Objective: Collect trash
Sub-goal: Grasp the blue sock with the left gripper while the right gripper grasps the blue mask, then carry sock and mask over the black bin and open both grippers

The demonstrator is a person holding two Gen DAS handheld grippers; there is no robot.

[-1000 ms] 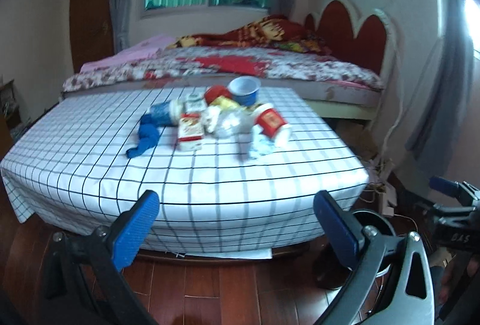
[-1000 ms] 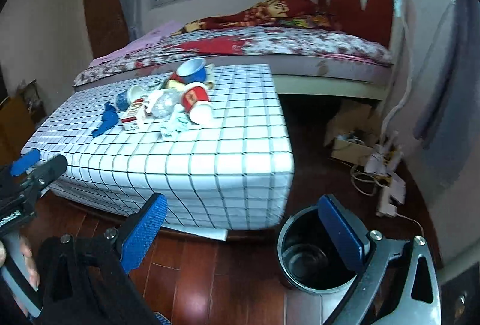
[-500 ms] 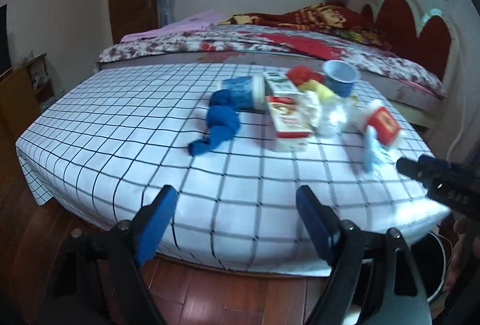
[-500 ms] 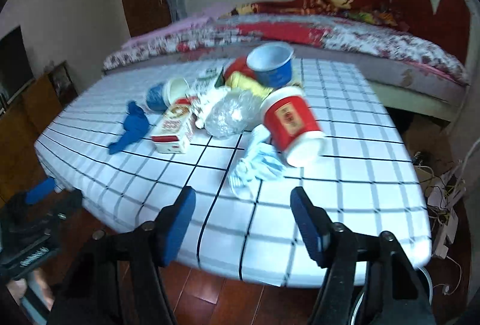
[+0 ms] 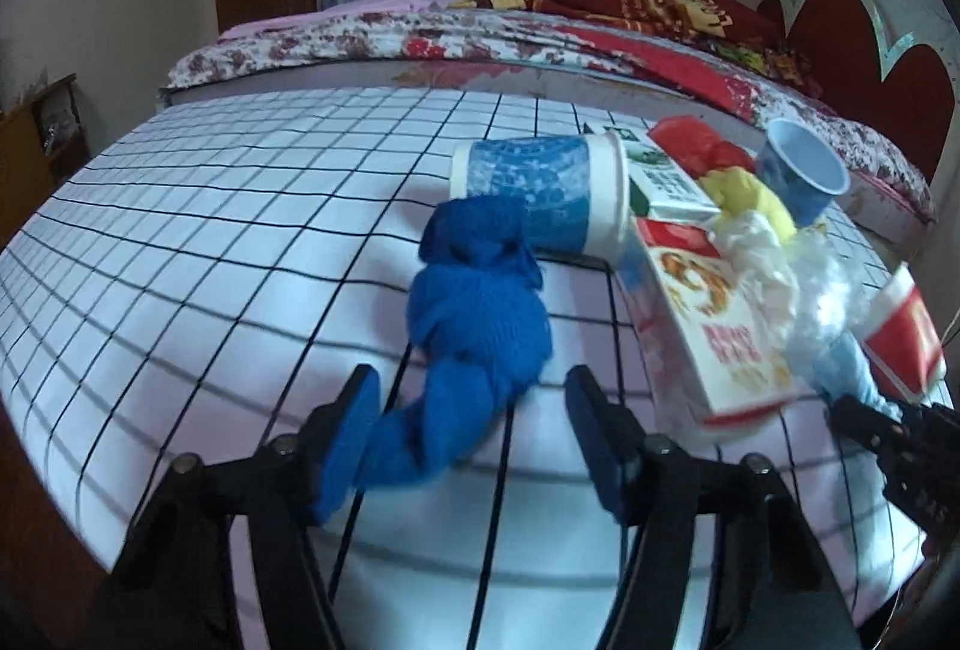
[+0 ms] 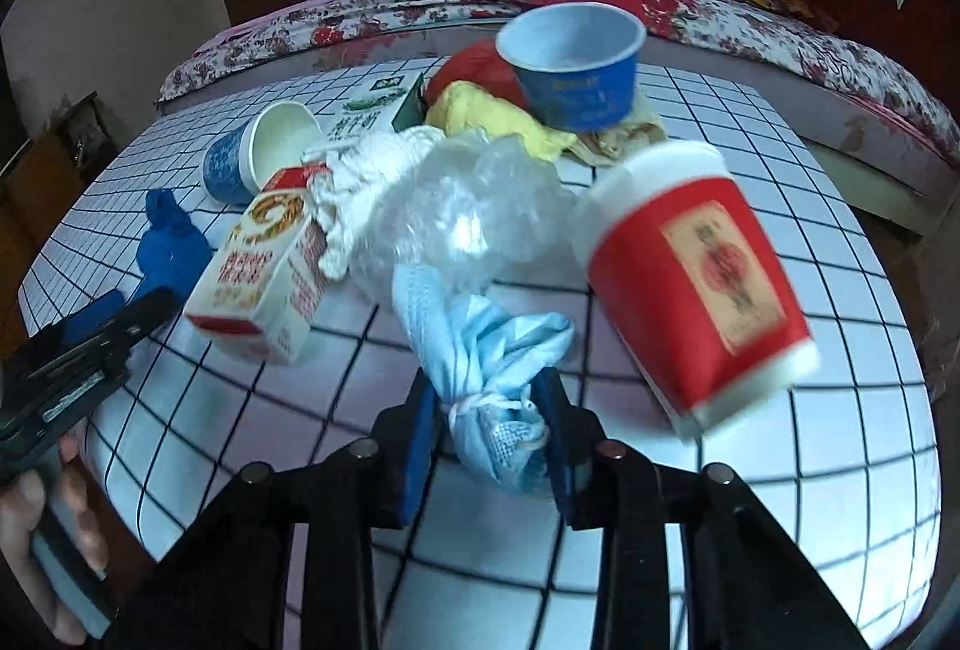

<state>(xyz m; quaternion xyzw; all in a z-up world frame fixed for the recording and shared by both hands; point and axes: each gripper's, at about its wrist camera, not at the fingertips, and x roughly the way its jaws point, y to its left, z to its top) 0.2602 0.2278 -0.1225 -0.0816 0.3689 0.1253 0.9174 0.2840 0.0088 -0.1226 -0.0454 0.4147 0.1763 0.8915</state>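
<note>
A crumpled blue cloth (image 5: 480, 314) lies on the checked tablecloth (image 5: 210, 230). Its tail runs between the fingers of my left gripper (image 5: 471, 440), whose jaws are closing; a gap remains at the right pad. A knotted pale blue face mask (image 6: 492, 368) sits between the fingers of my right gripper (image 6: 489, 440). Those jaws are closing too, with the pads close beside the mask. Behind lie a red and white carton (image 6: 270, 278), a clear plastic bag (image 6: 468, 224), a tipped red cup (image 6: 690, 278) and a blue and white cup (image 5: 540, 194).
A blue bowl (image 6: 576, 68), yellow wrap (image 6: 492, 116), a red bag (image 6: 474, 68) and a green and white carton (image 6: 366, 110) crowd the pile's far side. A bed (image 5: 540, 32) stands behind the table. A hand (image 6: 36, 518) holds the left gripper at the table's left edge.
Both grippers came forward and down from over the floor to the tabletop trash. Their jaws narrowed, the left around the blue cloth, the right around the mask. The bin left the view.
</note>
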